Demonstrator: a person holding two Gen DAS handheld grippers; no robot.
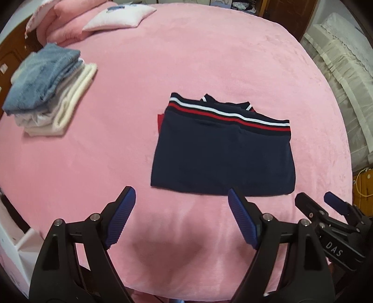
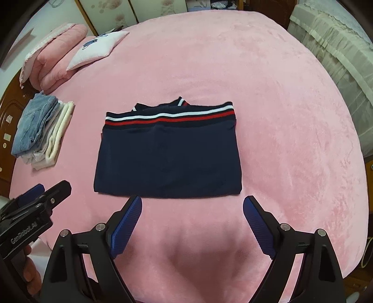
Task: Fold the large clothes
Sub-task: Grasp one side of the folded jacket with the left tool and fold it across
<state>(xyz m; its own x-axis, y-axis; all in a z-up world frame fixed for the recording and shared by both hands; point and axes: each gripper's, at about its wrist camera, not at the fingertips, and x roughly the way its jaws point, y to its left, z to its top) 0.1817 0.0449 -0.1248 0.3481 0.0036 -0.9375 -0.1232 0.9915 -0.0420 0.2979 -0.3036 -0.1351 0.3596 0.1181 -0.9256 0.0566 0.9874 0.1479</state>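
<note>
- Left wrist view: my left gripper (image 1: 181,209) stands wide with nothing between its pads, hanging above bare blanket just short of the near hem of the navy garment (image 1: 221,153). My right gripper (image 1: 319,200) shows at the right edge, also spread and empty.
- The garment lies folded into a compact rectangle near the middle of the bed (image 1: 209,58), its red-and-white striped band on the far edge, a collar tip and a sliver of red poking out beyond it.
- What could go wrong: I judge the fold as finished or nearly so, and if I pinch only the top layer when lifting, the layers will slide apart and the rectangle will open.
- The plush blanket may drag at the underside if I slide the garment rather than lift it, which would skew the edges.
- The stack of folded clothes (image 1: 46,91), denim on top of pale pieces, sits well apart to the left; carrying the garment there with uneven grips could let one side sag.
- The bed is covered in pink fleece, with a pink quilt and a white pillow (image 1: 119,17) at the far left corner; a cream-covered sofa (image 1: 338,70) stands on the right, wooden furniture behind.
</note>
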